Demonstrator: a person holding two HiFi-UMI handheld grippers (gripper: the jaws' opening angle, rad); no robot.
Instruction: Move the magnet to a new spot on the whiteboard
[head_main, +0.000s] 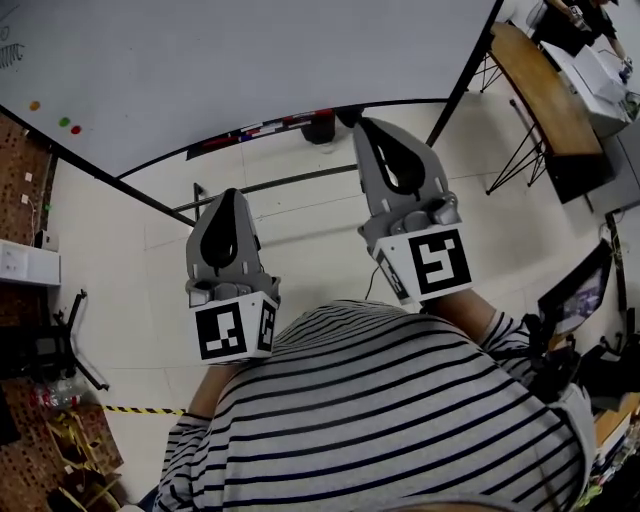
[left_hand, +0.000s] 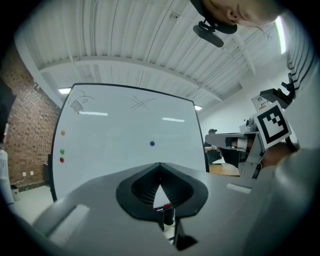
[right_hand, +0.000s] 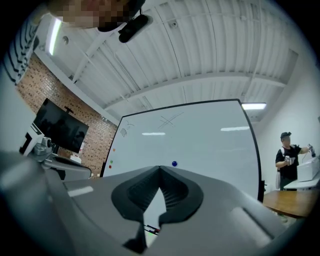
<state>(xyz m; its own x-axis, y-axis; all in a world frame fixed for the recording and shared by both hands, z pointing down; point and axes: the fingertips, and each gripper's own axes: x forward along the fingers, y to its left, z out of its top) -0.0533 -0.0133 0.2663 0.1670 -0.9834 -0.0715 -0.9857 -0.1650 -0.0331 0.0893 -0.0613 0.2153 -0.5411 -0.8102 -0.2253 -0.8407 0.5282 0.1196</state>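
A small blue magnet (left_hand: 152, 143) sticks near the middle of the whiteboard (left_hand: 110, 150); the right gripper view has the magnet (right_hand: 174, 163) just above my jaw tips. The board (head_main: 250, 50) stands some way ahead of both grippers. My left gripper (head_main: 229, 197) is shut with nothing in it, and its tips (left_hand: 160, 165) meet. My right gripper (head_main: 366, 126) is held a little further forward, also shut and empty, with its jaws (right_hand: 160, 169) touching. Neither gripper touches the board.
Orange (left_hand: 63, 133), green (left_hand: 62, 151) and red (left_hand: 62, 160) magnets sit in a column at the board's left edge. A marker tray (head_main: 255, 130) runs along its bottom. A wooden table (head_main: 545, 90) stands at the right, where a person (right_hand: 287, 155) stands. A brick wall (left_hand: 25, 140) is left.
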